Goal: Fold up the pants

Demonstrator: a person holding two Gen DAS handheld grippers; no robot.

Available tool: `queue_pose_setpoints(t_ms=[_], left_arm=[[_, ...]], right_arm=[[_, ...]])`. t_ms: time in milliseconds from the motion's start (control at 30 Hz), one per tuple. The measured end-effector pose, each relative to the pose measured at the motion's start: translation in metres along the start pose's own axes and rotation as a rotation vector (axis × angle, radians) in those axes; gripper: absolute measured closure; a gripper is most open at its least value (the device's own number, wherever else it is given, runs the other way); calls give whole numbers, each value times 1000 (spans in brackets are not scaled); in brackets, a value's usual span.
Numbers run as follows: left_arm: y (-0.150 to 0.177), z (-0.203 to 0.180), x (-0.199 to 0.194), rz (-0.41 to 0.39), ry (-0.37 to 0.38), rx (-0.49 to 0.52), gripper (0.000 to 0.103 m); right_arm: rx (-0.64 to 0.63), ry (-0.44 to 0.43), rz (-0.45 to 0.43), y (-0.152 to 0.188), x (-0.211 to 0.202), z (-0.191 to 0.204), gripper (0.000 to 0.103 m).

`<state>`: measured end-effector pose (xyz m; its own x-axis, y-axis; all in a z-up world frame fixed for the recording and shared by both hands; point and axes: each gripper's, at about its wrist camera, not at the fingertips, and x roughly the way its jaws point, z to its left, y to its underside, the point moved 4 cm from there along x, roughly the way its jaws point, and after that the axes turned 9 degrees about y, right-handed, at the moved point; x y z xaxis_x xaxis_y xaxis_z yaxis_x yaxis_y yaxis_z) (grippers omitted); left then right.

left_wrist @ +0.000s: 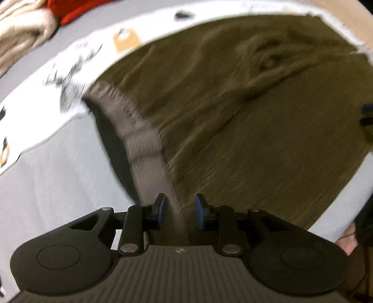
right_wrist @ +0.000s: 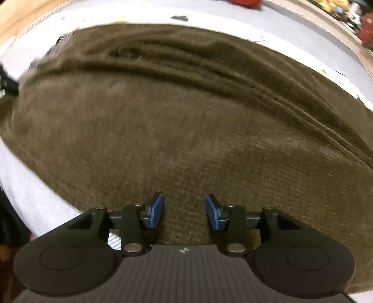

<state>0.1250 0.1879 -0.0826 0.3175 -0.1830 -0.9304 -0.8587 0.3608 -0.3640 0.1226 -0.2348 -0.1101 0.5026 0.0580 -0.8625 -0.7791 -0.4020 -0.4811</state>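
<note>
A: Where are the pants [left_wrist: 244,111]?

B: Spread over a pale grey sheet [left_wrist: 58,181], olive-brown and ribbed like corduroy. In the left wrist view they fill the middle and right; in the right wrist view they cover nearly everything ahead of the tool.

A: What about the left tool [left_wrist: 179,213]?

B: Its blue pads [left_wrist: 162,211] stand apart, and the waistband [left_wrist: 142,139], a lighter grey-brown strip, runs down from the upper left straight into the gap between them. The picture is blurred, so I cannot tell whether either pad touches the band.

A: And the right tool [right_wrist: 184,214]?

B: Spread too, a little wider, with the brown cloth lying flat between and beneath the pads [right_wrist: 155,212]. Nothing is pinched.

A: How does the cloth lie?

B: Long creases [right_wrist: 209,63] run across the far part in the right view, and a puckered knot of wrinkles [left_wrist: 268,60] shows near the far end in the left view.

A: Anything else around?

B: A white printed cloth [left_wrist: 77,67] with dark marks and an orange patch lies under the far edge of the pants. Beyond it, at the upper left, sit a cream blanket [left_wrist: 21,30] and something red [left_wrist: 70,10].
</note>
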Motion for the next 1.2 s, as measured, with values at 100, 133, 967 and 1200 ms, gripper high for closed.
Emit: queue_pose_setpoints(t_ms=[100,133,967,1200], left_arm=[[0,-1,8,26,-8,3,65],[4,4,18,82,-53,0,67],[-68,-12,-55,-377,-153,-103,24],[-88,-2,-51,-405,-183,-186,24]], right_arm=[[-2,54,40,4,8,-7,58],[-2,59,42,6,9,-7,55],[518,279,-404,-31,-108,-189,42],[593,297,-352,-24,-86,-213,42]])
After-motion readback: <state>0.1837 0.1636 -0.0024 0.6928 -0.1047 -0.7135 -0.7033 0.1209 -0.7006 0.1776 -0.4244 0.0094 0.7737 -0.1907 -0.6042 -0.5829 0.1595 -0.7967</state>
